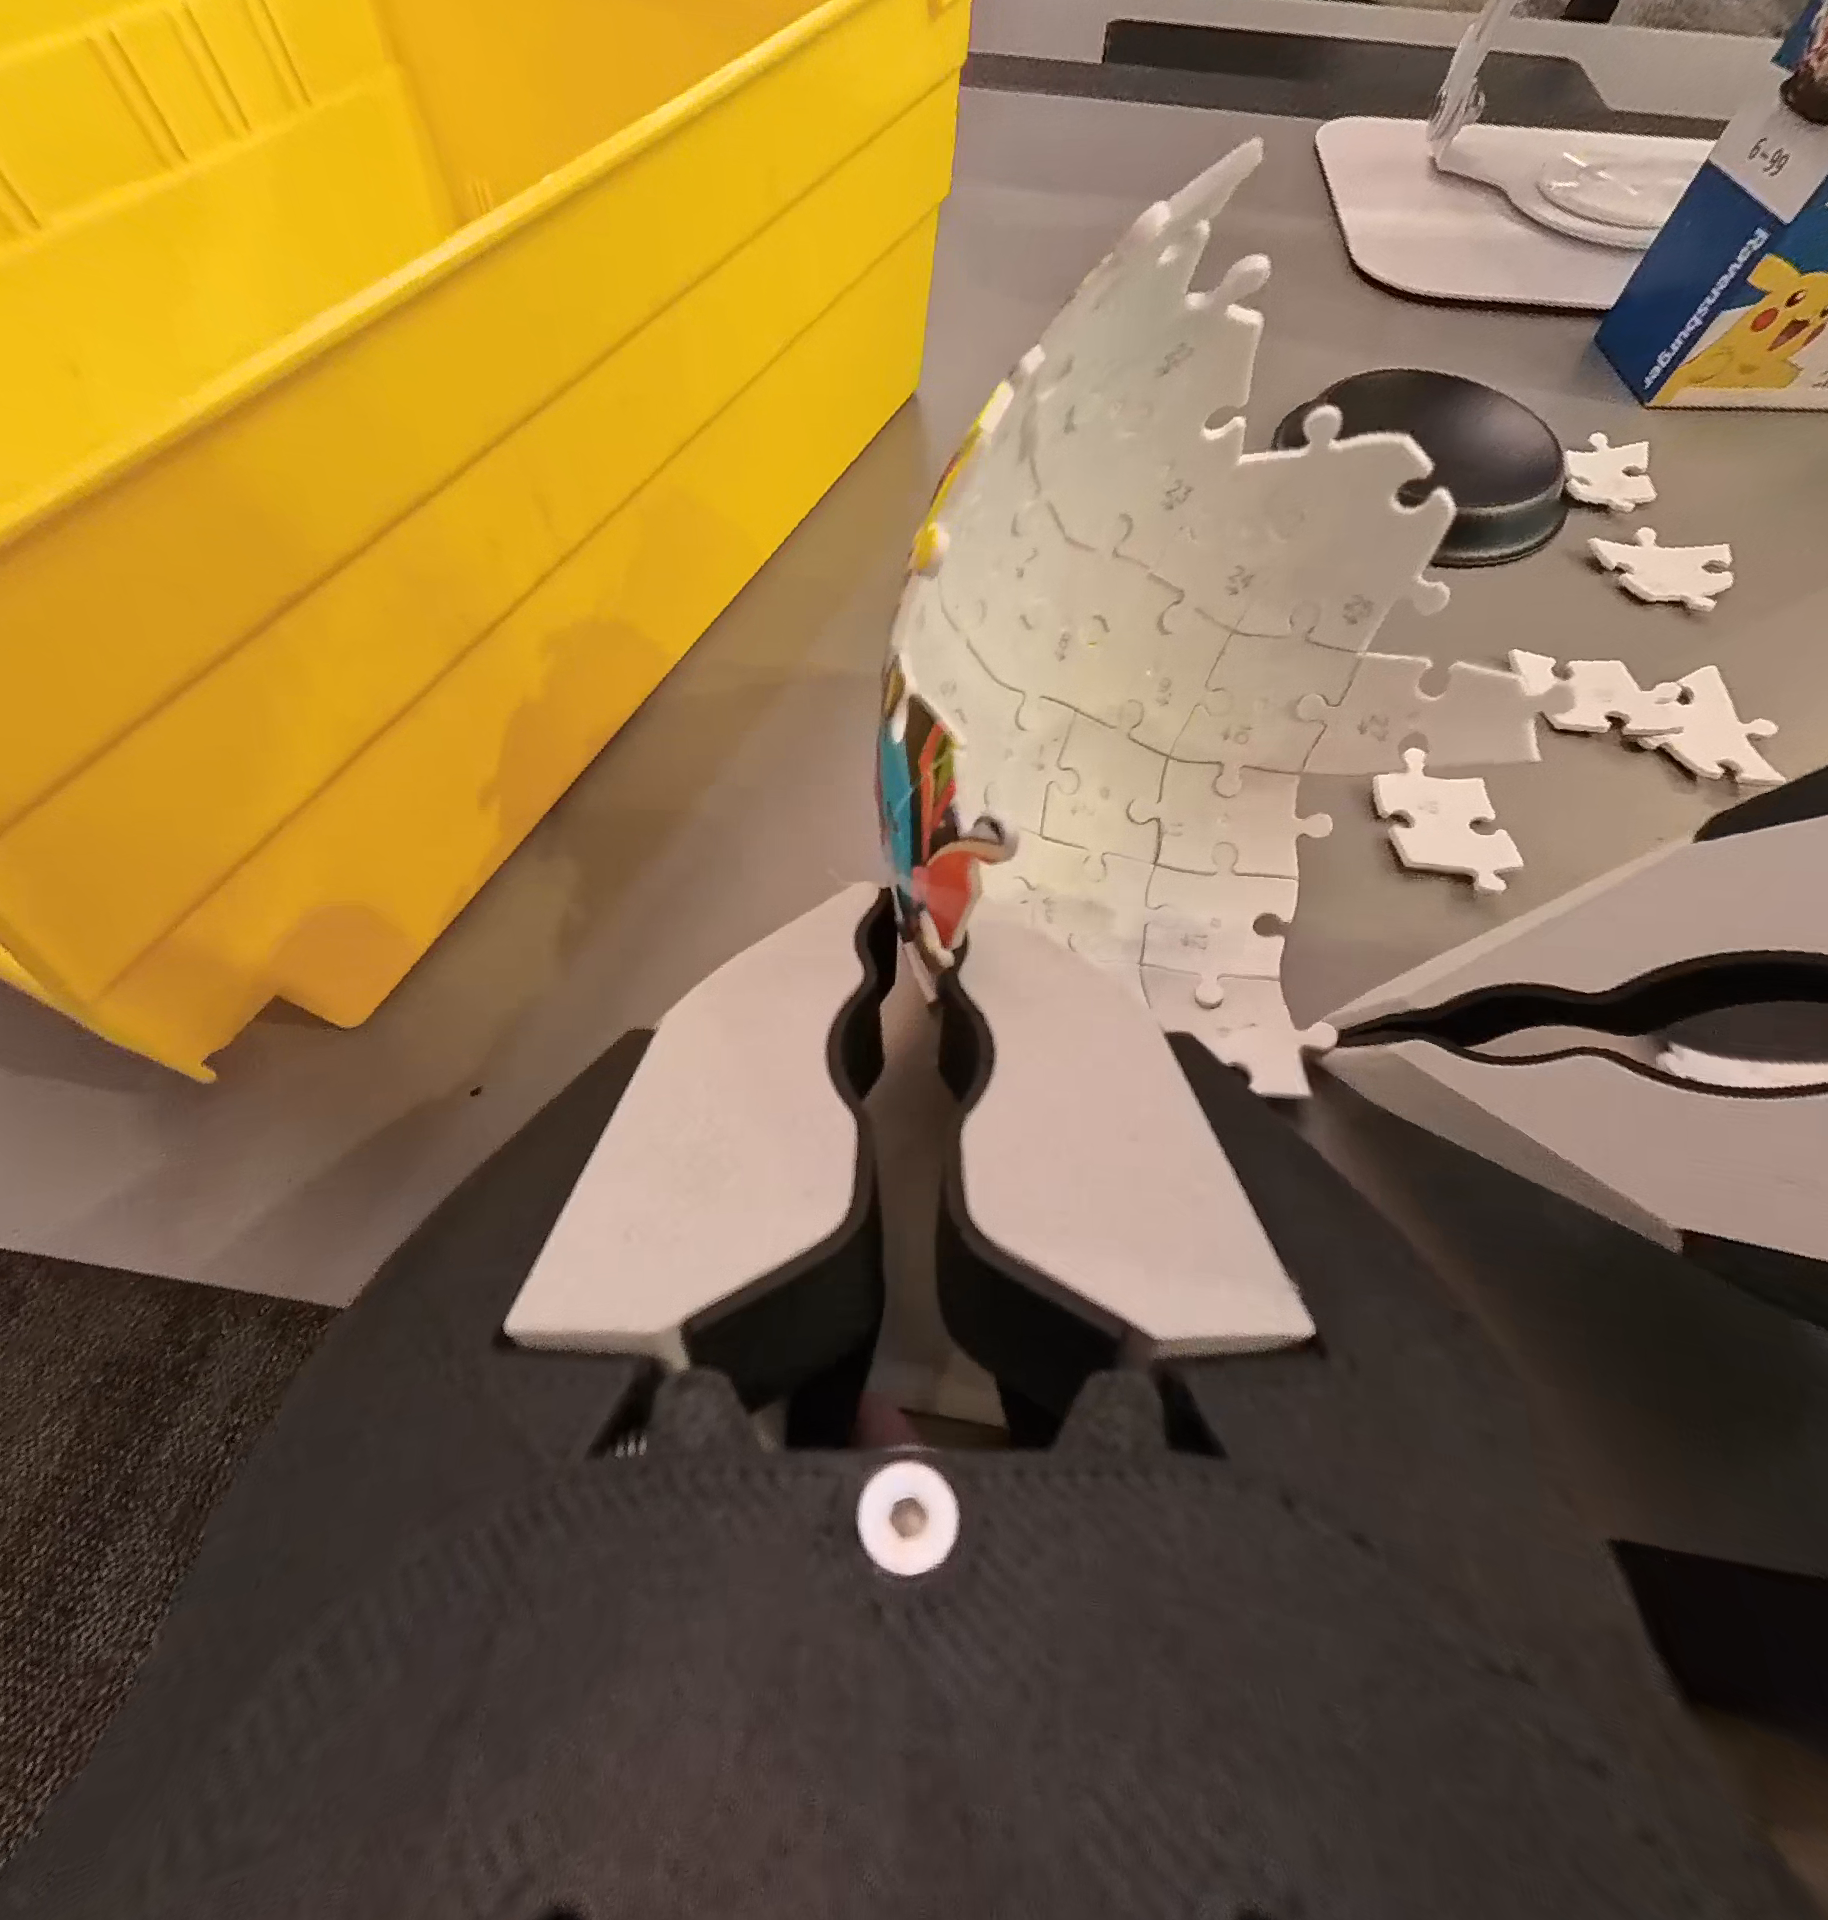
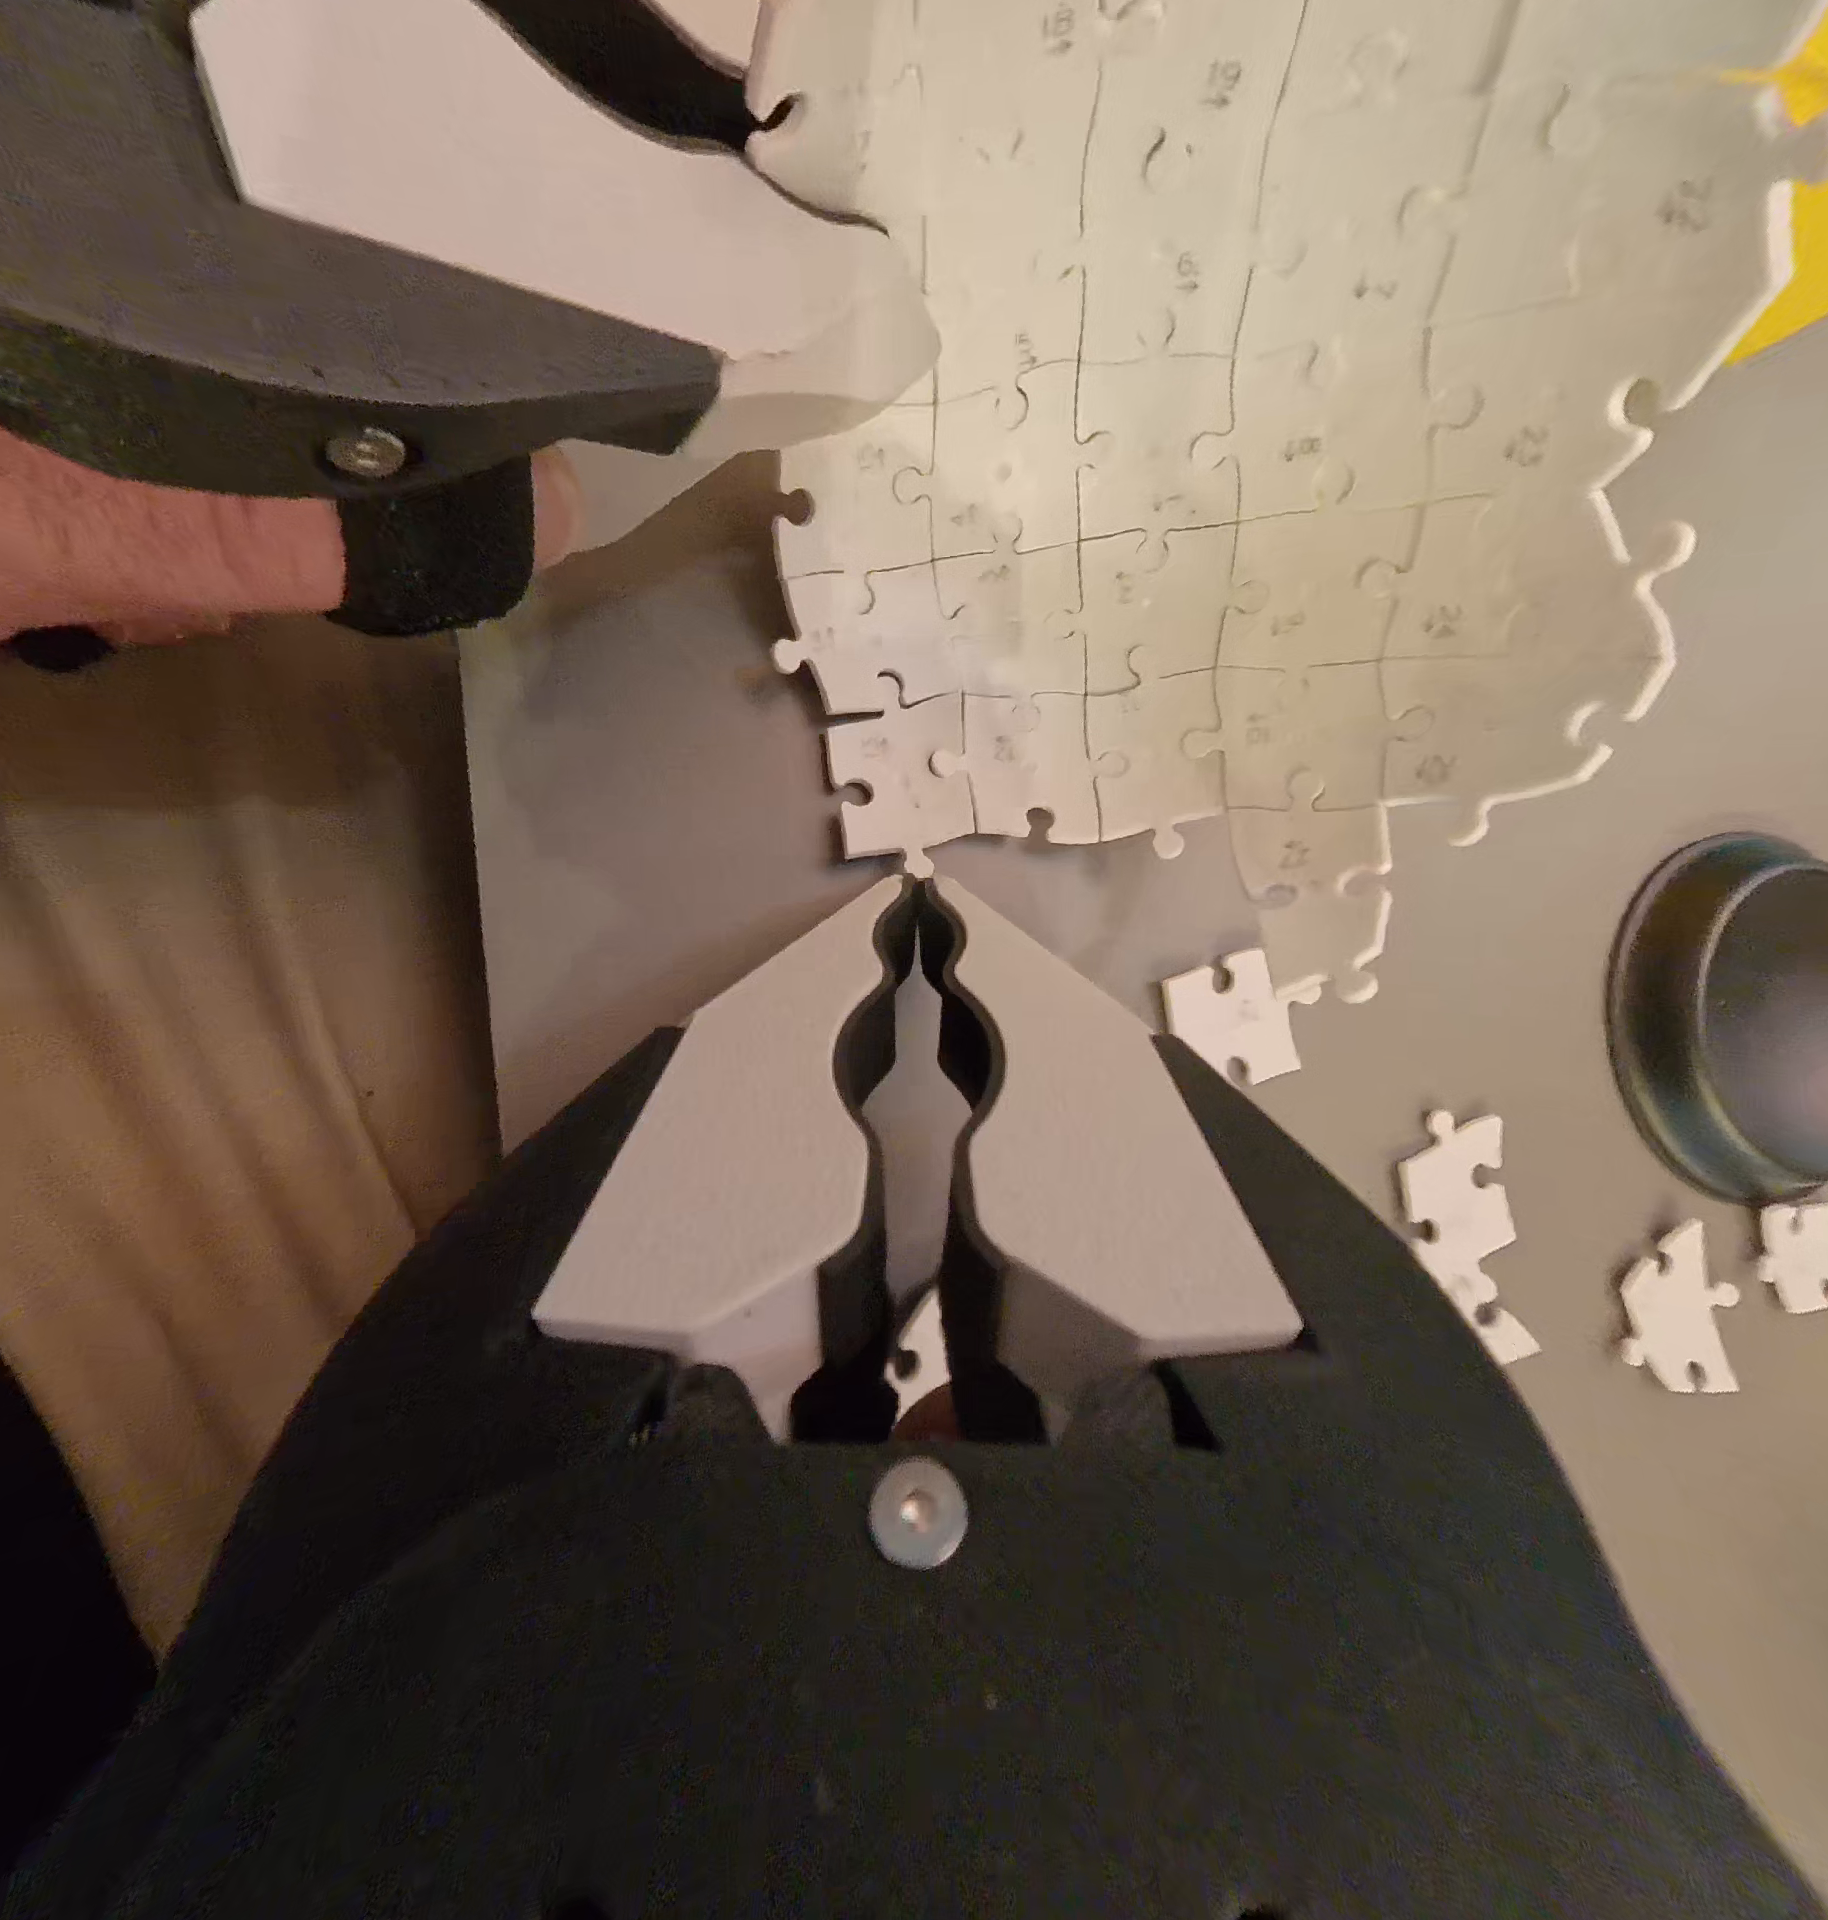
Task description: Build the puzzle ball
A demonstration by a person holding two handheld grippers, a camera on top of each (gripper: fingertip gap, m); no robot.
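A partly built puzzle ball shell (image 1: pixel 1128 623) stands on edge over the grey table, its white numbered inside facing right and its coloured outside facing left. My left gripper (image 1: pixel 915 940) is shut on the shell's lower near edge. My right gripper (image 2: pixel 915 883) is shut, and its tips touch the small knob of the corner piece (image 2: pixel 905 805) at the shell's (image 2: pixel 1253 468) lowest edge. The right gripper also shows in the left wrist view (image 1: pixel 1331 1034). The left gripper shows in the right wrist view (image 2: pixel 775 120), held by a hand (image 2: pixel 110 551).
Several loose white pieces (image 1: pixel 1445 821) (image 2: pixel 1455 1184) lie on the table to the right. A black dome stand (image 1: pixel 1429 457) (image 2: pixel 1762 1018) sits beyond them. A big yellow bin (image 1: pixel 370 416) fills the left. A blue puzzle box (image 1: pixel 1741 260) and a white base (image 1: pixel 1461 208) stand far right. One gripper's finger ends stand about 9 centimetres off the other's.
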